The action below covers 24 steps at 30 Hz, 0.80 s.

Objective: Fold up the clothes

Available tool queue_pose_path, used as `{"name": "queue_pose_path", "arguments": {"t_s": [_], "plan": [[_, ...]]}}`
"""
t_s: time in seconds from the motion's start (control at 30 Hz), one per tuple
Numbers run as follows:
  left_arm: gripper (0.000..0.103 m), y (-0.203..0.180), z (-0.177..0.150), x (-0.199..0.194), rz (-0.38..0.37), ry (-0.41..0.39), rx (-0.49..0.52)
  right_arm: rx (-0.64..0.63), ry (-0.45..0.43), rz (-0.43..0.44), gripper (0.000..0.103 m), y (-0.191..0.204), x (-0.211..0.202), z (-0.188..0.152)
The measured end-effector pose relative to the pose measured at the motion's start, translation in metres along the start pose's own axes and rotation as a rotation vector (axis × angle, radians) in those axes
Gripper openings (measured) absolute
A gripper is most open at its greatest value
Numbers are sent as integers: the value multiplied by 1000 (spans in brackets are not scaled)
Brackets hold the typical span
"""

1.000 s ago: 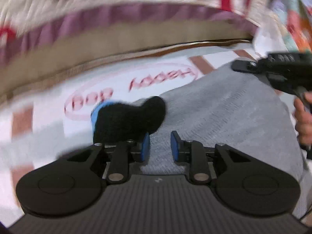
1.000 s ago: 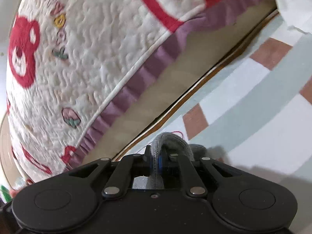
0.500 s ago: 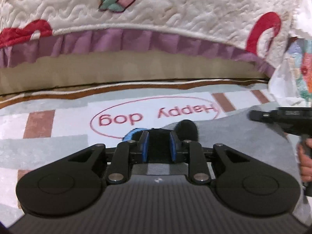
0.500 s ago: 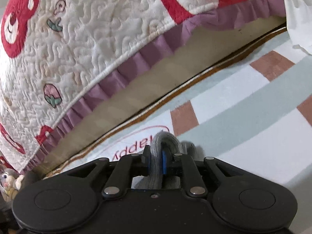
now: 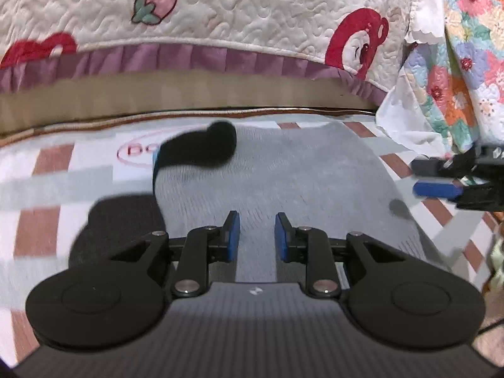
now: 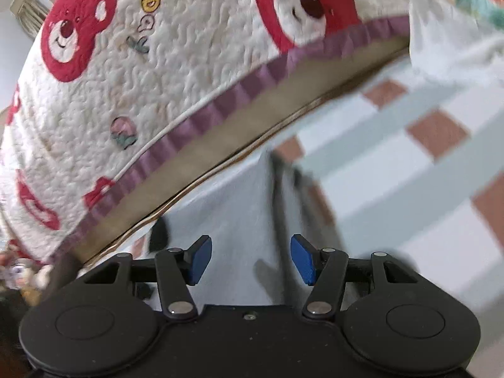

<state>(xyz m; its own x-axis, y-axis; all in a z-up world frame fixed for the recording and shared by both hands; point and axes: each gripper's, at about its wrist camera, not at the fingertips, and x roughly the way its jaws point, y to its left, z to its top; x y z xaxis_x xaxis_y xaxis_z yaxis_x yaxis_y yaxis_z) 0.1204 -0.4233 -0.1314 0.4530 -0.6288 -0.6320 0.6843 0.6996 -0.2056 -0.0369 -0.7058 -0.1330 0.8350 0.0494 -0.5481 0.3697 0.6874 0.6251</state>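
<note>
A grey knitted garment (image 5: 283, 170) lies spread flat on a checked floor mat (image 5: 56, 189). Its black sleeve part (image 5: 201, 148) with a blue edge curls on the garment's far left, and another black part (image 5: 119, 223) lies nearer left. My left gripper (image 5: 256, 236) hovers open over the grey cloth, nothing between its blue pads. The right gripper (image 5: 441, 186) shows at the far right of the left wrist view. In its own view the right gripper (image 6: 250, 260) is open above the garment (image 6: 239, 220), beside a raised grey fold (image 6: 283, 182).
A quilted bedspread (image 5: 252, 25) with red bears and a purple frill hangs over the bed base (image 5: 189, 91) just beyond the mat. A floral quilt (image 5: 466, 47) hangs at the right. The mat (image 6: 409, 170) stretches away to the right.
Both grippers have opened and let go: the left released the black sleeve, the right released the grey fold. Both pulled back, and the garment now lies flat.
</note>
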Motion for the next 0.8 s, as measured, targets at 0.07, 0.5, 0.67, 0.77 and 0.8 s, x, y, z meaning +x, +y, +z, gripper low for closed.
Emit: {"name": "queue_pose_path", "arguments": {"t_s": [0.07, 0.5, 0.67, 0.77, 0.8], "plan": [[24, 6, -3, -6, -16, 2, -13, -2, -38, 5, 49, 10, -25, -1], [33, 41, -13, -13, -126, 129, -318, -280, 393, -212, 53, 52, 4, -29], [35, 38, -21, -20, -122, 129, -289, -267, 557, -219, 66, 43, 33, -39], [46, 35, -25, -23, -125, 135, -264, -296, 565, -165, 13, 47, 38, -39], [46, 34, -25, -23, -131, 144, -248, -332, 526, -127, 9, 55, 28, -36]]}}
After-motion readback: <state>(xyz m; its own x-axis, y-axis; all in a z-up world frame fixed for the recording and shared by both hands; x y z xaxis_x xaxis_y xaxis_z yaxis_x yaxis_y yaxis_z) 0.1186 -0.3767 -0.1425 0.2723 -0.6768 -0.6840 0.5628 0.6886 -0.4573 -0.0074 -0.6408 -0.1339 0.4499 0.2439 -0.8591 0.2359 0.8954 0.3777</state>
